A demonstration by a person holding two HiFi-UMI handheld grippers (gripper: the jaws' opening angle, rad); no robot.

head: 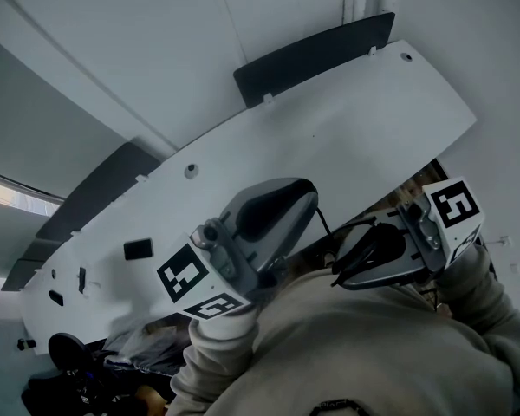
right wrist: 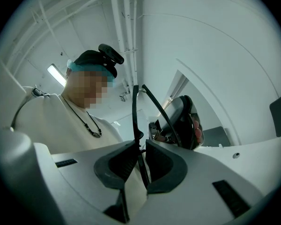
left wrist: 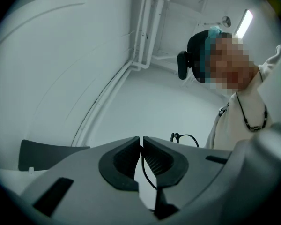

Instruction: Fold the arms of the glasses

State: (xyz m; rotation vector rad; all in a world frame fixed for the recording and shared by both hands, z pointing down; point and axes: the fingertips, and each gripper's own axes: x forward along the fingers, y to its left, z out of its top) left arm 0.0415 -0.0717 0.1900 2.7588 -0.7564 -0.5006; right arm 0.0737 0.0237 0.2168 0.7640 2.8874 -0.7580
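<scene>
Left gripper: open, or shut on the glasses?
Shut on the glasses: the left gripper jaws nearly meet, with the thin black frame wire pinched between them.

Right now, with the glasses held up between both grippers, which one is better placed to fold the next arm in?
Left, probably. The left gripper pinches one thin arm of the glasses, free to swing it, while the right gripper seems to clamp the frame and steady it.

Person's torso [head: 373, 345] crowds near; white table [head: 347, 120] lies open.

Dim bluish light, sharp focus, dark fisheye corners.
</scene>
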